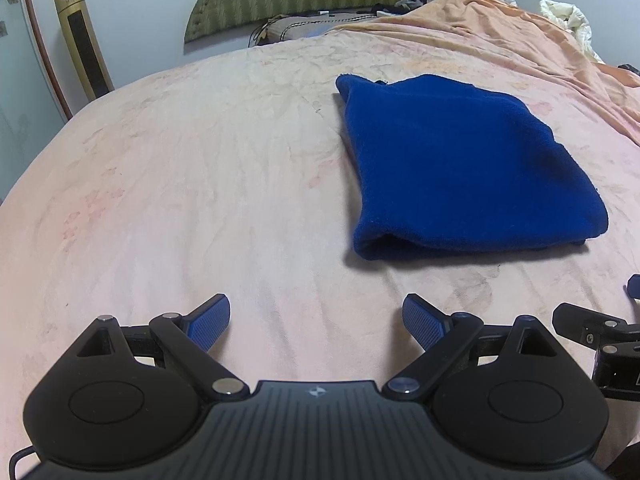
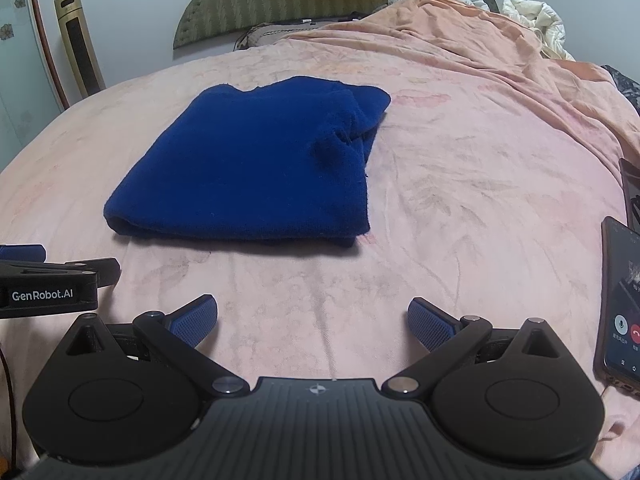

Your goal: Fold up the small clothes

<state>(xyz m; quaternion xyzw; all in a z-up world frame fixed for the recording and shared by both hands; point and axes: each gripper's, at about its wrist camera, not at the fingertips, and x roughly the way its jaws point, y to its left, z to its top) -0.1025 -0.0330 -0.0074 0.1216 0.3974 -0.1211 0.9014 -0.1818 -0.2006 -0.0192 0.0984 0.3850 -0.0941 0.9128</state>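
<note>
**blue fleece folded on the bed, both grippers hanging back**

looking at a blue garment (image 2: 256,164) lying on the pink bedsheet (image 2: 460,208), already doubled over into a rough rectangle, rolled fold edge facing the cameras. sitting ahead and right of the left gripper (image 1: 316,320), ahead and left of the right gripper (image 2: 312,320). both sitting with fingers spread wide, gripping nothing, hovering low over the sheet, well short of the cloth.

guessing one more fold or just a tidy-up is what's left. far right corner is looking bunched and lumpy (image 2: 356,120), so probably worth smoothing that first. going in low, pinching the two near corners through all layers at once, not just the top one, since fleece this thick tends to slide apart. lifting evenly on both sides, laying it over slowly, edges lined up.

also minding the phone (image 2: 620,304) lying just right of the right gripper, screen lit.
</note>
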